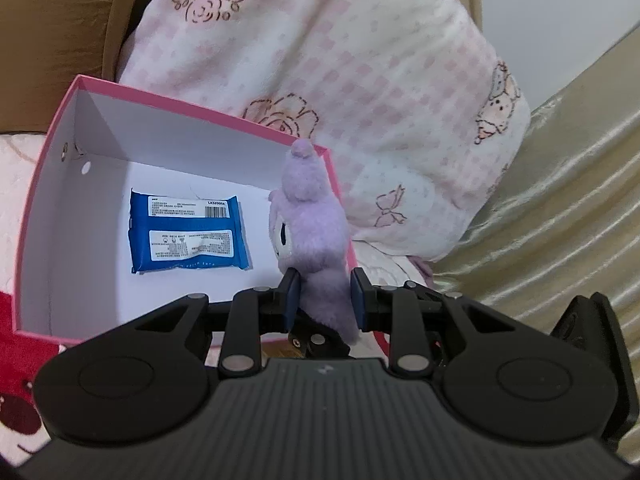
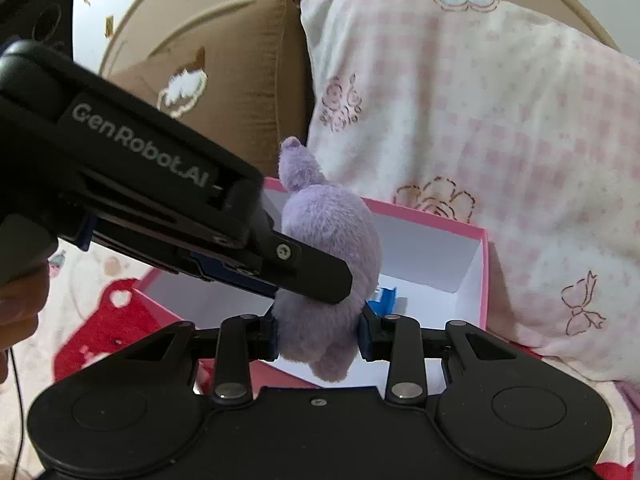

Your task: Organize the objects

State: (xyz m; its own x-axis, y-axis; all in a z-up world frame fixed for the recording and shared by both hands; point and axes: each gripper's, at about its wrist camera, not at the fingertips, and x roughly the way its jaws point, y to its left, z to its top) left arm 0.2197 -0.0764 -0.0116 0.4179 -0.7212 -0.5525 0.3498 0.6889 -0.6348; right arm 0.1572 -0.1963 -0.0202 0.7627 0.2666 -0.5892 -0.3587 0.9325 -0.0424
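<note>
Above the near right corner of the pink-rimmed white cardboard box (image 1: pixel 52 184), both tongs, left (image 1: pixel 325 296) and right (image 2: pixel 319 330), pinch the lilac plush toy (image 1: pixel 310 216); lower it beside the blue wipes packet (image 1: pixel 186 236) before you release.

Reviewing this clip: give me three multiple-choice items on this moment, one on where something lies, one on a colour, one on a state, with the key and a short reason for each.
1. Where does the blue packet lie?
A. On the pillow
B. On the floor of the pink box
C. Between a gripper's fingers

2. What colour is the plush toy?
A. Green
B. Lilac
C. Orange

3. How is the plush toy held?
A. By the left hand-held gripper and the right hand-held gripper together
B. By neither
C. By a bare hand alone

Key: 1 B, it lies flat on the white box floor. 2 B, its fur is pale purple. 3 A, each wrist view shows pads pressing its sides.
</note>
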